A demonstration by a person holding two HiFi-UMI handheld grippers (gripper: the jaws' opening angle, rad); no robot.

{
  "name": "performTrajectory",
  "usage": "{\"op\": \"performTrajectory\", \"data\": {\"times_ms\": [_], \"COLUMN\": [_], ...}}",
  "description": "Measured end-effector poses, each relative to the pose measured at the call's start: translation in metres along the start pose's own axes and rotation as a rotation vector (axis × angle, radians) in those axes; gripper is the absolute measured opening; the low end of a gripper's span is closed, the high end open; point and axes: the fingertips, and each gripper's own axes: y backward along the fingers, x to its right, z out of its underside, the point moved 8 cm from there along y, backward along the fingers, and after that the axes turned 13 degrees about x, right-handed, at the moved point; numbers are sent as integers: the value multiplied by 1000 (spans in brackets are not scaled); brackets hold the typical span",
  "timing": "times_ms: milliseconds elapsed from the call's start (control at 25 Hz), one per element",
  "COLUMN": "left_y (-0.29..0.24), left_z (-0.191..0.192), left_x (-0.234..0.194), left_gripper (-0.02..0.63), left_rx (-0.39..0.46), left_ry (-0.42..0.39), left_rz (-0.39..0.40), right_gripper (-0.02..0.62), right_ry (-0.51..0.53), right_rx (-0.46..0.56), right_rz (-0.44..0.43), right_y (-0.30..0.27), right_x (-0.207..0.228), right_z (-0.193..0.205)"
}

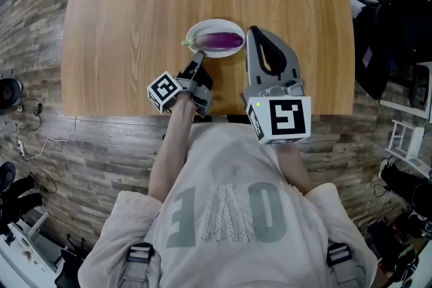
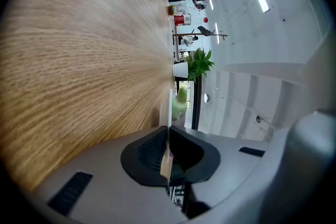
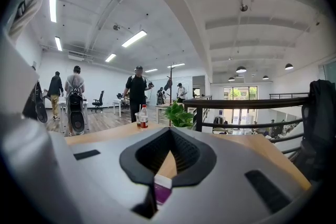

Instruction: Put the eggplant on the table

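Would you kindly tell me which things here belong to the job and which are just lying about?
Job: eggplant; plate under it; table; left gripper, shut on the plate's rim.
Lying about: bottle; cup; potted plant.

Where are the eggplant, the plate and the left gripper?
eggplant (image 1: 224, 41): head view, purple body.
plate (image 1: 212, 25): head view, bare far rim.
left gripper (image 1: 198, 57): head view, between its fingertips.

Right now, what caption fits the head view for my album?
Purple eggplant lies on a white plate; left gripper pinches the rim, right gripper shut beside it.
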Motion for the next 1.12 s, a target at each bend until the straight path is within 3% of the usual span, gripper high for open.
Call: {"op": "performTrajectory", "data": {"times_ms": [480, 1120], "left_y": [-1, -7], "left_z": [1, -3], "left_x": [-5, -6], "left_gripper": [18, 20], "left_rx": [10, 9], "left_ry": [24, 67], "left_rz": [-47, -266], "right_gripper": [18, 18], "right_ry": [-3, -19], "right_rx": [-8, -10], "right_rz": [-6, 14], "right_y": [3, 2], "right_x": [-2, 1], "right_z": [3, 5]}}
